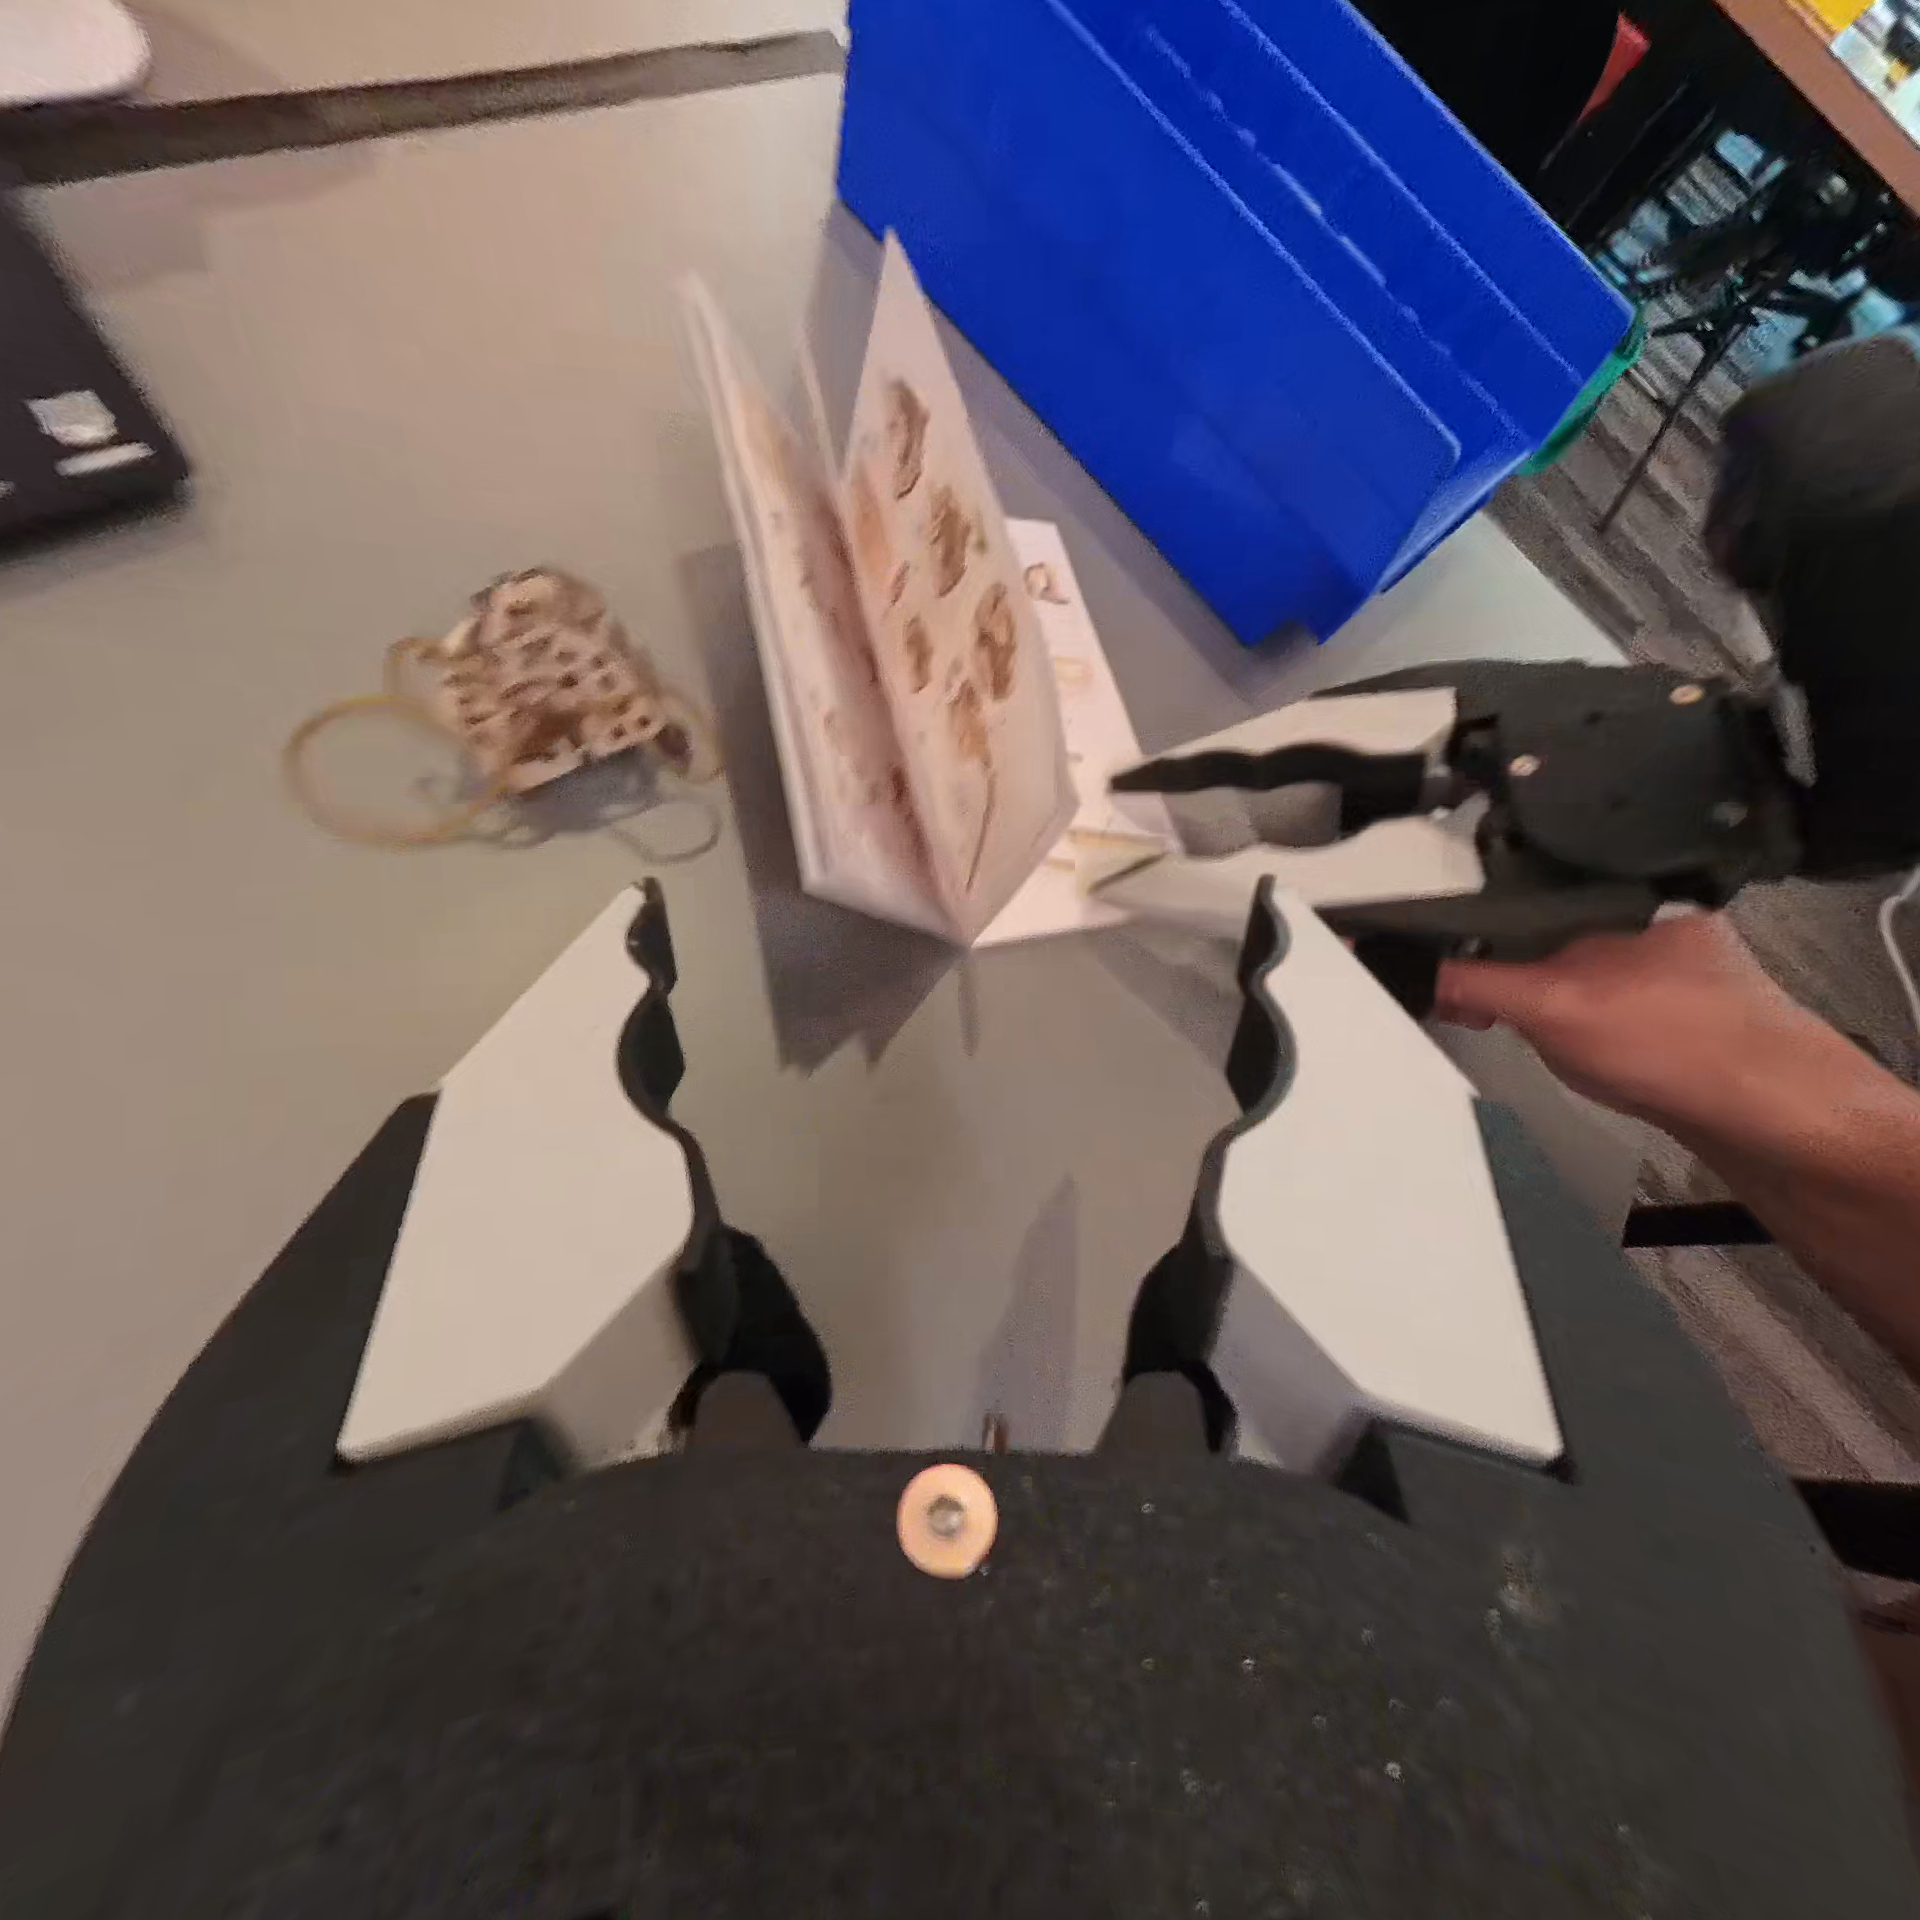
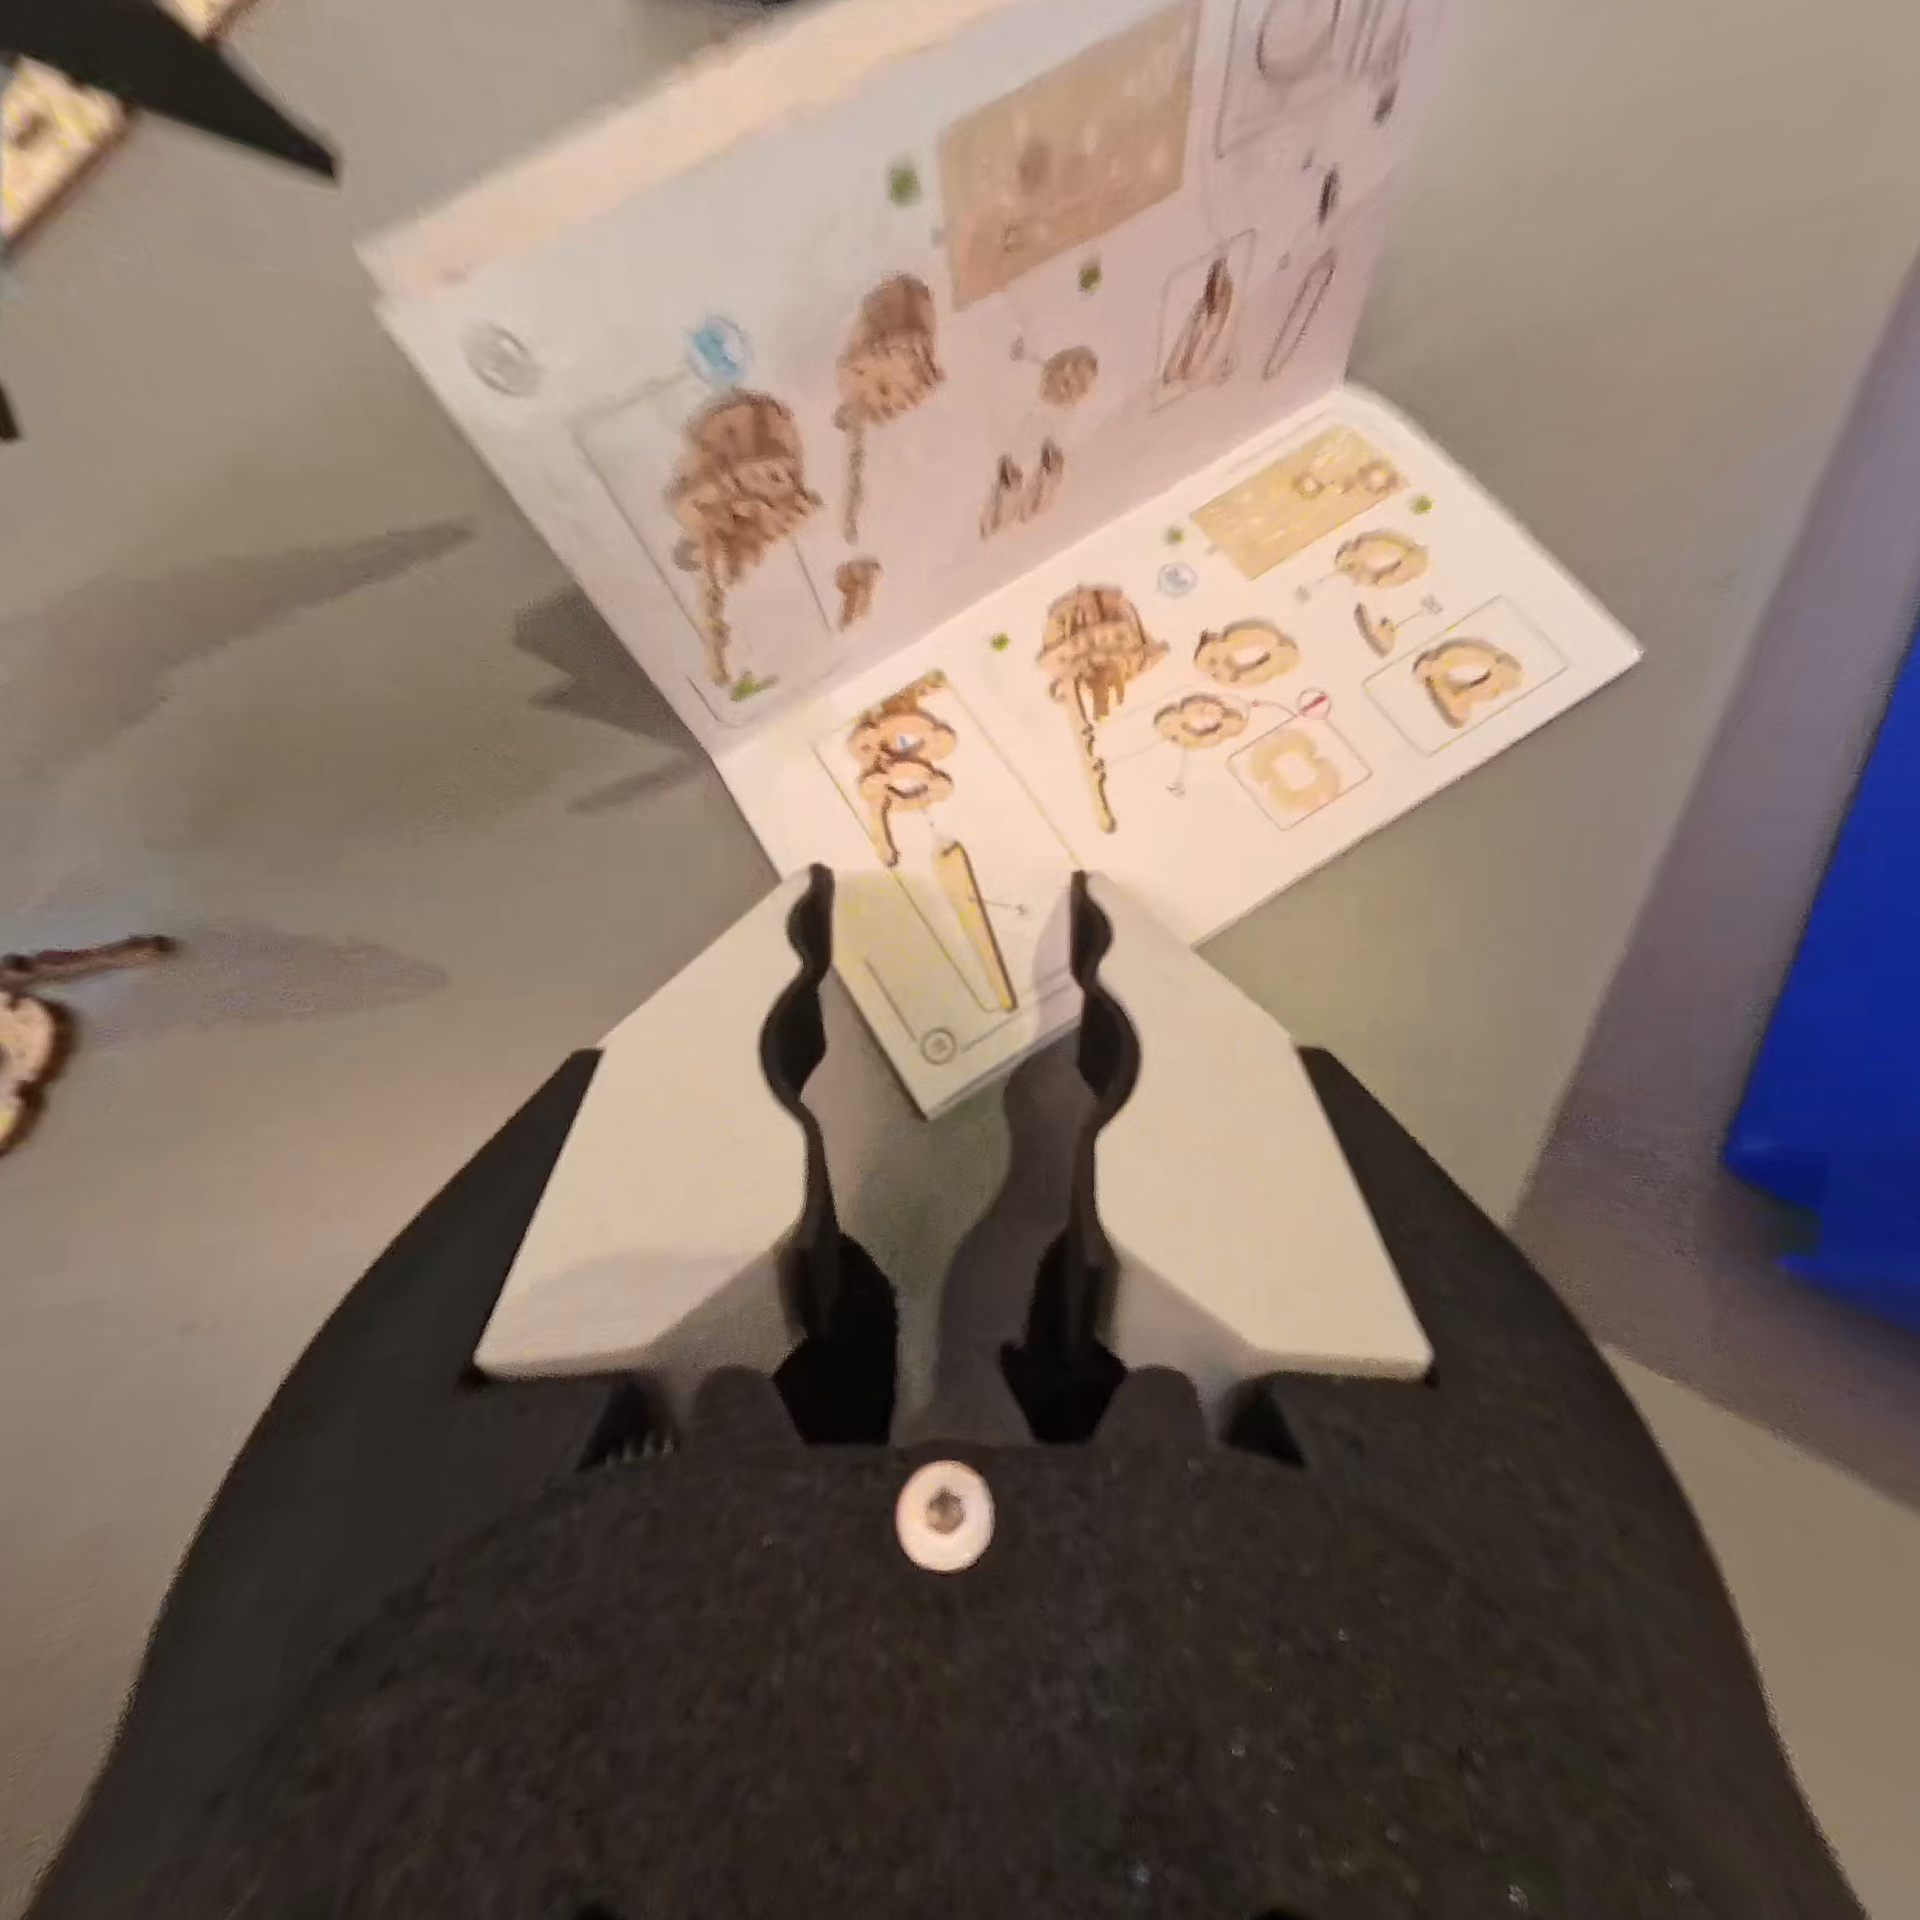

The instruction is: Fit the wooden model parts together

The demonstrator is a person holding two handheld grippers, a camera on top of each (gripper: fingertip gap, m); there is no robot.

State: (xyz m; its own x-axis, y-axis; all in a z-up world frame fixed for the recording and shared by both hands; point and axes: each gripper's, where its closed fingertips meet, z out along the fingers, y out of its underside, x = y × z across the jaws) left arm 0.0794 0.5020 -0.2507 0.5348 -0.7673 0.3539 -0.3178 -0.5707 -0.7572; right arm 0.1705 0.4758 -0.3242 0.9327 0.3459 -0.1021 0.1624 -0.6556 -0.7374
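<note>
On the grey table (image 1: 312,343), from left: wooden model parts (image 1: 540,681) beside rubber bands (image 1: 364,769), then open booklet (image 1: 904,665), blue bin (image 1: 1195,312). Left gripper (image 1: 951,899) empty, fingers spread wide. Right gripper (image 2: 951,883) over the booklet's flat page, fingers half apart, pinching nothing.

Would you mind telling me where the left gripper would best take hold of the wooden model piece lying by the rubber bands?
Probably the raised, rounded top of the wooden model piece, coming from above with the left gripper. It lies low on the table, with rubber bands around its base, so a side approach would likely snag those.
</note>
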